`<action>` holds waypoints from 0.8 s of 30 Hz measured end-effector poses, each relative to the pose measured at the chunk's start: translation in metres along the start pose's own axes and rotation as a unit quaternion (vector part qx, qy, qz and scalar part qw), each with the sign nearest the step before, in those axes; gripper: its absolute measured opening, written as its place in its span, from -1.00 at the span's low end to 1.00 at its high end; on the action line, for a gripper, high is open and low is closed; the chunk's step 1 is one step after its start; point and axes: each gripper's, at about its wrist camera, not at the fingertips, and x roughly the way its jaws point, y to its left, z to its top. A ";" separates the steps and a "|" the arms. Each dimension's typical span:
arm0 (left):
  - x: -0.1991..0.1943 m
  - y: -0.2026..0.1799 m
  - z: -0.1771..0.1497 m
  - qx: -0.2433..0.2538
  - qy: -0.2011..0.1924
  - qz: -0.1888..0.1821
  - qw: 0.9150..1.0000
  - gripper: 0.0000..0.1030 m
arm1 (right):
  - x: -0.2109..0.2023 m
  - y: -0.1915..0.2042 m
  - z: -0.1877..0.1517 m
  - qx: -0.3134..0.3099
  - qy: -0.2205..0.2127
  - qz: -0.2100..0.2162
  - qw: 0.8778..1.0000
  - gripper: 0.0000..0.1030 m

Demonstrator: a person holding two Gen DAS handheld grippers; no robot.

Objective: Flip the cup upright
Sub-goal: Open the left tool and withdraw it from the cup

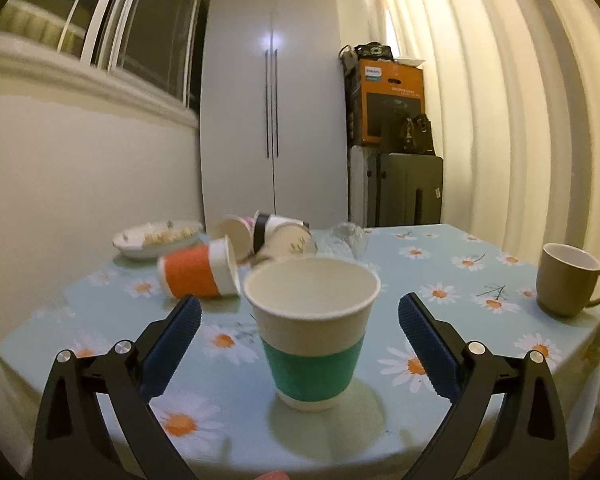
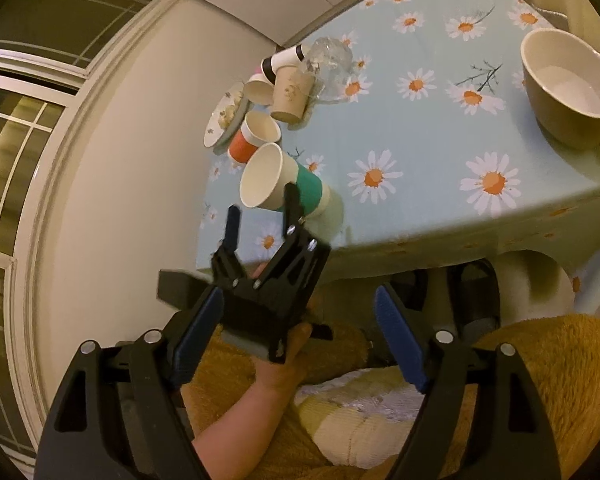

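We see the green-sleeved paper cup [image 1: 312,332] standing upright on the daisy tablecloth [image 1: 440,280], between the spread fingers of our left gripper [image 1: 300,316], which touch nothing. Our right gripper [image 2: 300,316] hangs open and empty off the table. The flip looks done; the orange-sleeved cup [image 1: 198,268] and others behind lie on their sides.

— Setting? 
— Home dining corner: table [image 1: 440,280] under daisy-print cloth, tall white cupboard [image 1: 274,104], cream curtains [image 1: 500,112], window [image 1: 140,20]. 
— Household items? 
— Ceramic mug [image 1: 568,280], plate of food [image 1: 156,238], stacked boxes [image 1: 388,100].
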 end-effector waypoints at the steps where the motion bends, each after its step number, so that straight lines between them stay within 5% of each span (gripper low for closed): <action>1: -0.006 0.003 0.004 0.004 -0.002 -0.005 1.000 0.87 | -0.002 0.001 -0.002 0.000 -0.002 0.001 1.000 0.52; 9: -0.058 0.031 0.029 -0.009 0.015 -0.044 0.999 0.87 | -0.015 0.016 -0.021 -0.016 -0.022 0.000 1.000 0.52; 16: -0.113 0.064 0.043 -0.049 0.050 -0.143 0.987 0.87 | -0.029 0.027 -0.048 -0.055 -0.055 -0.021 0.997 0.52; 24: -0.162 0.099 0.032 -0.075 0.082 -0.164 0.980 0.87 | -0.030 0.042 -0.090 -0.136 -0.096 -0.046 0.985 0.52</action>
